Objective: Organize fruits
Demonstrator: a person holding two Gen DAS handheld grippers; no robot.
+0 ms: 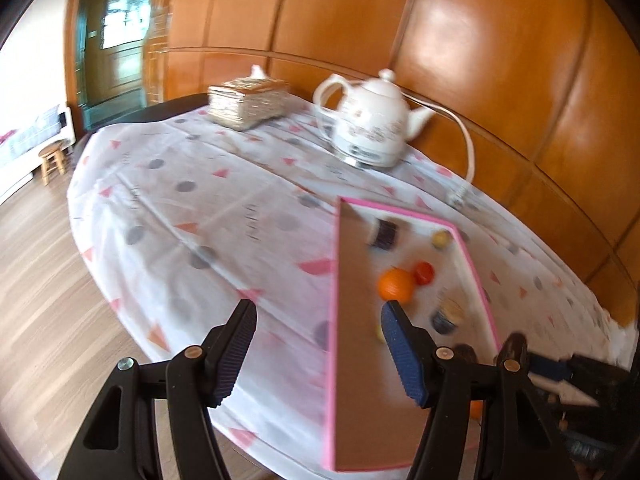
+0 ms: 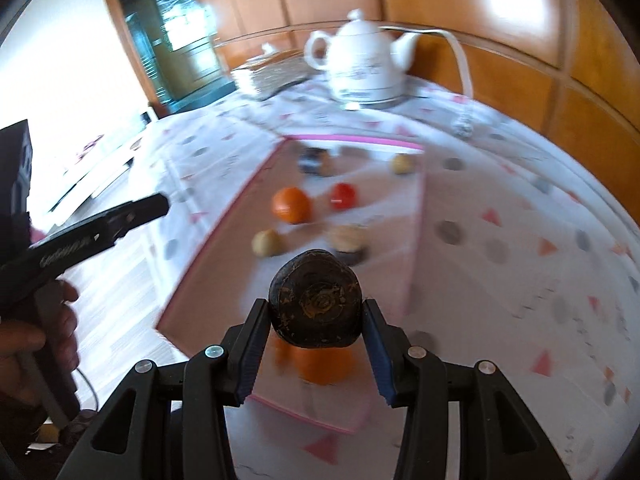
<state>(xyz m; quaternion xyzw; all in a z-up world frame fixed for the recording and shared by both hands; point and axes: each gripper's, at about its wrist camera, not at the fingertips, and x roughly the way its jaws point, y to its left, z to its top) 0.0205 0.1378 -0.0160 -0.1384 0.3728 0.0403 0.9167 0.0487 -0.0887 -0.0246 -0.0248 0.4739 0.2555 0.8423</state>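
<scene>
Over the box: right tongs [image 2: 316, 350] clamped on dark fruit [image 2: 315, 305]
Beside box [image 1: 360, 360]: left tongs [image 1: 320, 344] parted, empty
Box floor: orange [image 2: 291, 205], tomato [image 2: 343, 195]
Bench [image 1: 180, 200]: kettle [image 1: 370, 120]

R gripper [image 2: 316, 312] points steeply down, jaws clamped on both sides of a dark round fruit [image 2: 315, 304], pads pressing its flanks. L gripper [image 1: 318, 344] tilted down too, jaws apart w/ nothing between the pads. In the right wrist view it shows at 9 o'clock, a hand [image 2: 44, 332] wrapped round its handle.
</scene>
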